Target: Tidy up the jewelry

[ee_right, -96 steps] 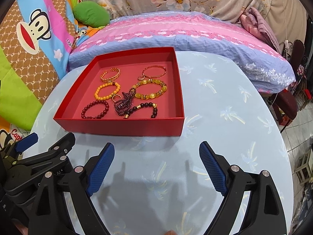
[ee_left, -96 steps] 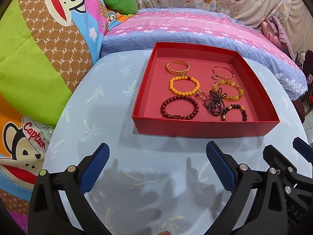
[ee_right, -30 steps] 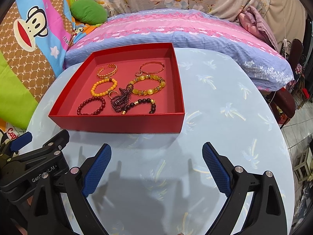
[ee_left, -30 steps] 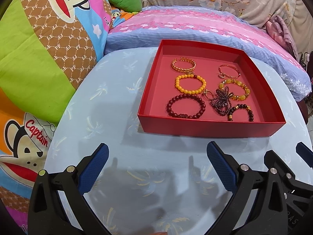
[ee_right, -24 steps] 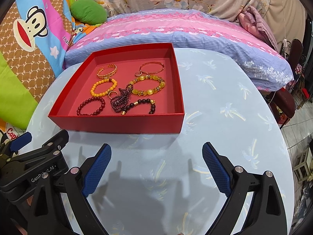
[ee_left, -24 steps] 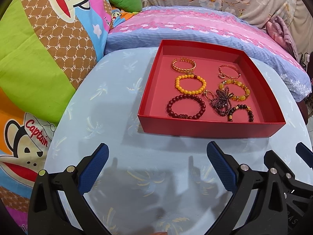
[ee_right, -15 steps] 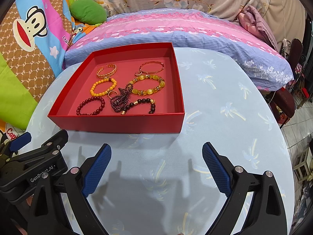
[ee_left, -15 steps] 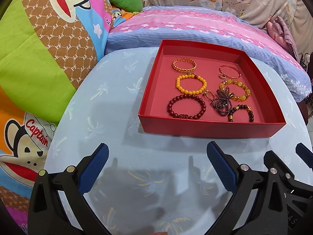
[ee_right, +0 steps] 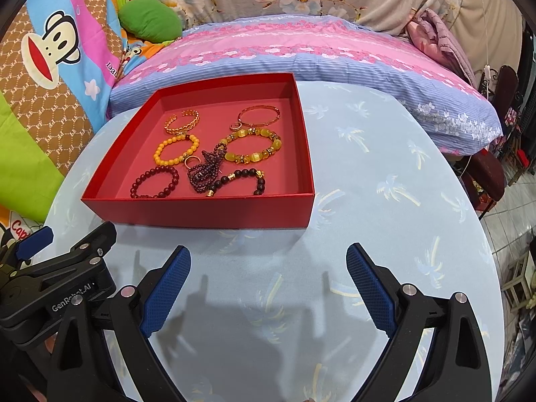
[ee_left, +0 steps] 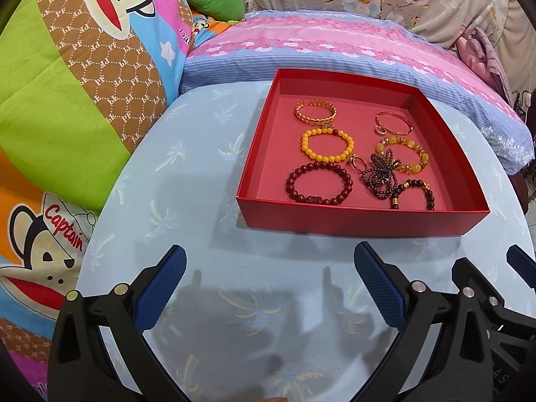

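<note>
A red tray [ee_left: 351,216] [ee_right: 201,207] sits on the light blue round table and holds several bracelets. Among them are a dark red bead bracelet [ee_left: 318,182] [ee_right: 154,182], an orange bead bracelet [ee_left: 326,145] [ee_right: 176,149], a gold cuff [ee_left: 315,112] [ee_right: 182,120] and a tangled purple bead strand [ee_left: 380,174] [ee_right: 202,169]. My left gripper [ee_left: 269,284] is open and empty, on the near side of the tray. My right gripper [ee_right: 268,284] is open and empty, also near of the tray.
A pink and blue striped pillow [ee_left: 318,47] [ee_right: 301,50] lies behind the tray. A colourful cartoon blanket [ee_left: 67,100] lies left of the table. The table edge [ee_right: 485,234] curves at the right, with a chair [ee_right: 492,174] beyond.
Both grippers have drifted slightly, so the tray sits a little differently in each view. Both stay open and the jewelry has not moved.
</note>
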A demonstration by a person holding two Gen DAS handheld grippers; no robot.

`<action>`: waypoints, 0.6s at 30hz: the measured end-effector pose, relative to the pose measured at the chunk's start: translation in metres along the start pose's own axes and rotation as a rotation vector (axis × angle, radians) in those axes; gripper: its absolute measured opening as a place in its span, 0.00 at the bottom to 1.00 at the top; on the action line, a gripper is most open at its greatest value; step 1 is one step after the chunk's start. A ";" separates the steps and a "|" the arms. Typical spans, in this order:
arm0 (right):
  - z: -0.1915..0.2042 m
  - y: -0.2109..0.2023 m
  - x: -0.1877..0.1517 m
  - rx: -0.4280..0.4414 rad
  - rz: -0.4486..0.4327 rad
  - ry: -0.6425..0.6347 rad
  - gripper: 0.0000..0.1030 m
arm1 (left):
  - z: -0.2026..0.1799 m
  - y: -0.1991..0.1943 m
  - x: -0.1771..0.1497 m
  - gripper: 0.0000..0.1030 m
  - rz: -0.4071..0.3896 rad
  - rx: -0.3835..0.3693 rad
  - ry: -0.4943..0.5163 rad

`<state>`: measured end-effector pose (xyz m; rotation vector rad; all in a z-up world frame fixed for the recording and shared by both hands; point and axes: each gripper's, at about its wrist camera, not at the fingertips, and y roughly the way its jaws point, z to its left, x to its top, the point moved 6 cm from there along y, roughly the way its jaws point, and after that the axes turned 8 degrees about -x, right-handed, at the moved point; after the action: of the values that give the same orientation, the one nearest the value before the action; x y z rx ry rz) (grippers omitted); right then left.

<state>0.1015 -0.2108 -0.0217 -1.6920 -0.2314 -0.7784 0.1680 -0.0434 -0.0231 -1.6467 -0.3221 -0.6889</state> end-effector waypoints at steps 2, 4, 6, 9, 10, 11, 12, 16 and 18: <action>0.000 0.000 0.000 0.000 0.001 0.000 0.87 | 0.000 0.000 0.000 0.93 0.001 0.000 0.000; 0.000 0.000 0.000 -0.001 0.000 -0.001 0.87 | 0.000 0.000 0.000 0.93 0.000 0.002 -0.001; 0.000 0.000 0.000 0.000 0.000 0.000 0.87 | -0.001 0.000 0.000 0.93 0.001 0.000 -0.001; 0.000 0.000 0.000 0.000 0.000 0.000 0.87 | 0.000 -0.001 0.001 0.93 0.002 0.001 0.002; 0.000 0.000 0.000 0.000 0.001 0.000 0.88 | 0.001 -0.001 0.001 0.93 0.001 0.002 0.003; 0.000 0.000 0.000 0.000 0.000 0.000 0.87 | 0.000 -0.001 0.001 0.93 0.001 0.003 0.003; 0.000 0.000 0.000 0.001 0.000 0.000 0.87 | 0.000 -0.002 0.001 0.93 -0.001 0.004 0.003; 0.000 0.000 0.000 0.001 0.000 0.000 0.87 | 0.000 -0.001 0.001 0.93 -0.006 0.003 -0.011; 0.000 0.000 0.000 0.000 0.000 0.000 0.87 | 0.001 -0.002 0.002 0.93 -0.008 0.005 -0.016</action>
<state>0.1015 -0.2105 -0.0216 -1.6923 -0.2311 -0.7782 0.1685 -0.0427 -0.0207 -1.6477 -0.3418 -0.6814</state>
